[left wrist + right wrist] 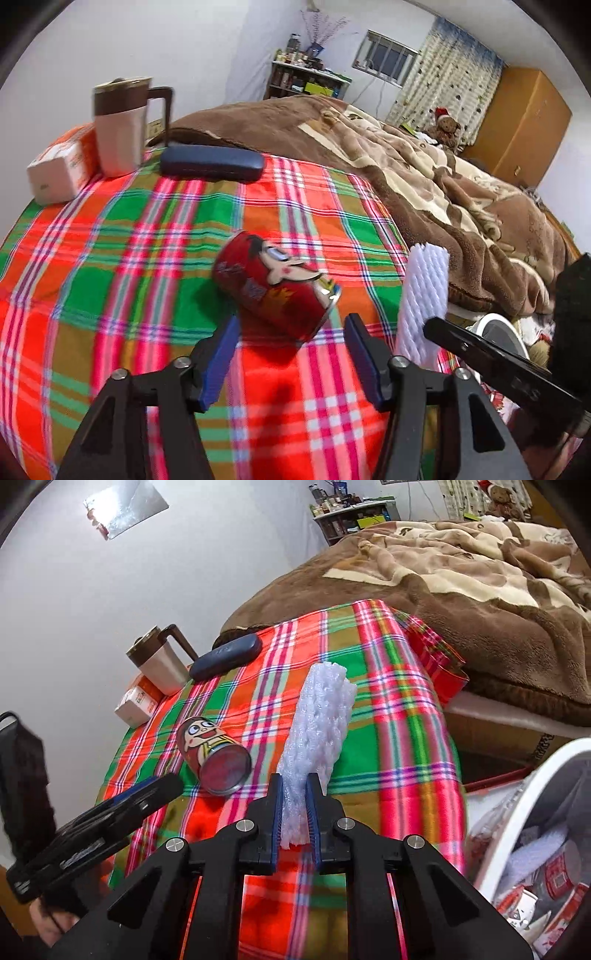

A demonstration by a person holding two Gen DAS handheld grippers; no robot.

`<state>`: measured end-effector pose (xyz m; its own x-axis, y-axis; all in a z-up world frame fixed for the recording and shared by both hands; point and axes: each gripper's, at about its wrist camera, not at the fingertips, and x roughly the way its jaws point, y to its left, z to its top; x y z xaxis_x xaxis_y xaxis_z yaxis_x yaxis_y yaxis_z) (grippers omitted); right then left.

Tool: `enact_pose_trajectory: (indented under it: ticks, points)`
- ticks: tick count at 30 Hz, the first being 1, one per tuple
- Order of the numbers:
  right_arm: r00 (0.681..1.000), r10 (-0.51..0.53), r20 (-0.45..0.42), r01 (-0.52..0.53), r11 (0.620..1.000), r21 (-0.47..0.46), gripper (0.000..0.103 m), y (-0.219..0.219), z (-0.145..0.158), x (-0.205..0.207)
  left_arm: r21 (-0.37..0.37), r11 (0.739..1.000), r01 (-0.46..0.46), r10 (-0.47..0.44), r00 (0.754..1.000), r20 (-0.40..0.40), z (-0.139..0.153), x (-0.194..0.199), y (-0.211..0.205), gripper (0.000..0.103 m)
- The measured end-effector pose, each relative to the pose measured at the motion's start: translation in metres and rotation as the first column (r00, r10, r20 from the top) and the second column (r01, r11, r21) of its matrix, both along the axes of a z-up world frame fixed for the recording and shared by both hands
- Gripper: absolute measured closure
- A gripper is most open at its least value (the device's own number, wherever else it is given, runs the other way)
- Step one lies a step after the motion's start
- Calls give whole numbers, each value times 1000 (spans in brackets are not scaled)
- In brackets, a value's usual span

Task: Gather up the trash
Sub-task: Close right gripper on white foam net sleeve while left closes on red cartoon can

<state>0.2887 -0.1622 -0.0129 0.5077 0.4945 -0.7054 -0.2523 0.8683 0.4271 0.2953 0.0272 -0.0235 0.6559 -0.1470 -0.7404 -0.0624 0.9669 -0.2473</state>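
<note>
Bedroom, white walls

A brown blanket point(424, 173) is covering the bed at two o'clock; a shelf point(306, 79), window point(388, 57), curtain point(454, 70) and wooden wardrobe point(521, 125) are standing behind.

The lettering on the red can point(275, 286) is too blurred to read.

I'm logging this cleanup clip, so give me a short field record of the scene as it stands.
surface: plaid cloth beside a bed
left gripper: open, just short of the red can, not touching it
red can: lying on its side
right gripper: shut on the white foam net, which sticks up from it
bin: at right, already holds trash
other items: mug, dark case, small box
</note>
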Motion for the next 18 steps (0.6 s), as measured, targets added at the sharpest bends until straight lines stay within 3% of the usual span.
enact_pose_trajectory:
  ticks: [4,11,15,18]
  points:
    - [1000,-13,-9,13,1000,13,90,-11,-3,0,48,999,-4,4,1000,-11,-7,10,-9,39]
    - [1000,-10,-8,10,999,33,90,-12,-4,-1,90,991,-95,98,995,-31,-13,3,23,39]
    - [1000,0,-3,0,999,37,90,-12,-4,-5,102,984,-148,152,988,-31,-12,-9,49,39]
    - [1000,7,0,-7,999,39,90,-9,-4,-6,64,983,-173,174,985,-15,-7,-18,62,39]
